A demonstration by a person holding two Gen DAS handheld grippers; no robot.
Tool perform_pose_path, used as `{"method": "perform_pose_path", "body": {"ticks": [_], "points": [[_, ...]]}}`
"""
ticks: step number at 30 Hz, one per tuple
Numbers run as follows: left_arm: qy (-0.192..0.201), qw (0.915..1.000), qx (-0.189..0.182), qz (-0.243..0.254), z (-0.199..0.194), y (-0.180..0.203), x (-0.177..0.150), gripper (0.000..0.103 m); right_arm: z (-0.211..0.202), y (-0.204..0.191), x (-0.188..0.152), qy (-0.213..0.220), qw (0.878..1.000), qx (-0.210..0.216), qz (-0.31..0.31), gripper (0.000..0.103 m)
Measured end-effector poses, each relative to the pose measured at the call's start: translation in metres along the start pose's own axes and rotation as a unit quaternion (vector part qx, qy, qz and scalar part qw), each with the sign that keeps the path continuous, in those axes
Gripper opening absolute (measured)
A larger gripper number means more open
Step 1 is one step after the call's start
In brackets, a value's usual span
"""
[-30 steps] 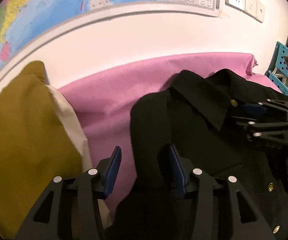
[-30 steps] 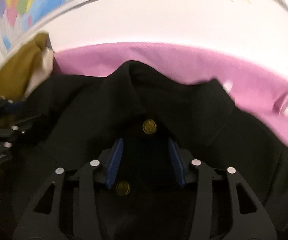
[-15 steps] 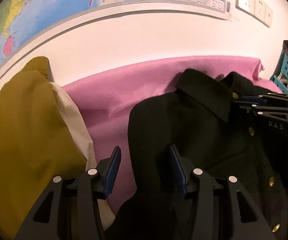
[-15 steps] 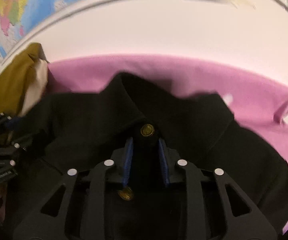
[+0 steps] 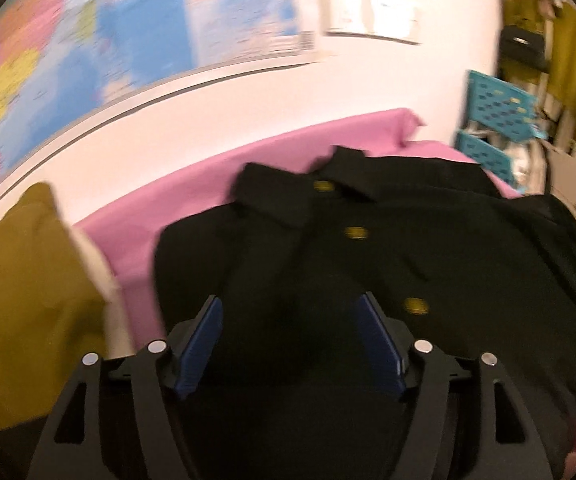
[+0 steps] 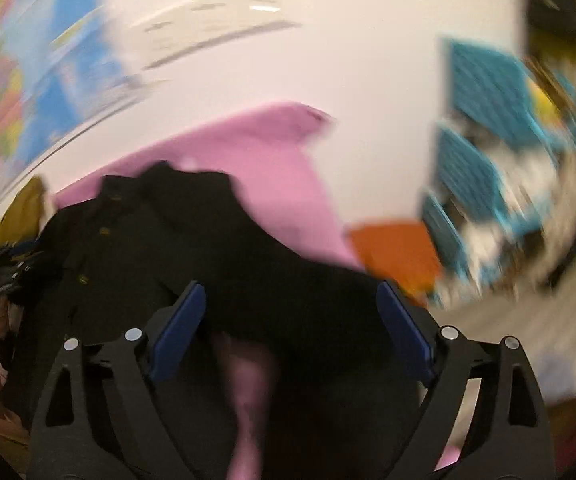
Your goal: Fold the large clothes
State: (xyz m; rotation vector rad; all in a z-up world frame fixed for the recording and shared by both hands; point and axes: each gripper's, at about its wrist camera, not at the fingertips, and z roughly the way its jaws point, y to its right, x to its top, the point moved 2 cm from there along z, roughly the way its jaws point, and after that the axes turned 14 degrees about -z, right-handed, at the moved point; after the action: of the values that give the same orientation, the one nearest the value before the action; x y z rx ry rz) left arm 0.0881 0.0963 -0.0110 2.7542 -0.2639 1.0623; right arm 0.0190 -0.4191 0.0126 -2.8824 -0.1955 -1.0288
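now right tool (image 6: 290, 320) released, black jacket (image 5: 368, 260) flat

Both grippers, left gripper (image 5: 290, 342) and right gripper (image 6: 291, 330), were matte black with cutout linkage arms, silver pivot screws and blue ribbed pads (image 5: 201, 346).

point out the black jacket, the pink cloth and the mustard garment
black jacket (image 5: 428, 248), left wrist view, on its front panel beside the buttons
pink cloth (image 5: 191, 200), left wrist view, on the bare stretch behind the collar
mustard garment (image 5: 27, 280), left wrist view, on its main body
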Motion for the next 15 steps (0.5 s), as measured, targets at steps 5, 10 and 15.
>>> {"method": "perform_pose_path", "body": {"ticks": [5,10,15], "points": [[-0.01,0.9991,-0.023,0.035,0.009,0.04,-0.009,0.069,0.006,0.033,-0.075,-0.058,0.996,0.035,0.051,0.076],[-0.033,0.997,-0.037,0.06,0.015,0.075,-0.02,0.069,-0.015,0.049,-0.073,-0.018,0.996,0.059,0.07,0.004],[-0.055,0.9935,-0.05,0.086,0.017,0.092,-0.036,0.07,-0.105,0.057,-0.02,0.121,0.991,0.037,0.045,0.004]]}}
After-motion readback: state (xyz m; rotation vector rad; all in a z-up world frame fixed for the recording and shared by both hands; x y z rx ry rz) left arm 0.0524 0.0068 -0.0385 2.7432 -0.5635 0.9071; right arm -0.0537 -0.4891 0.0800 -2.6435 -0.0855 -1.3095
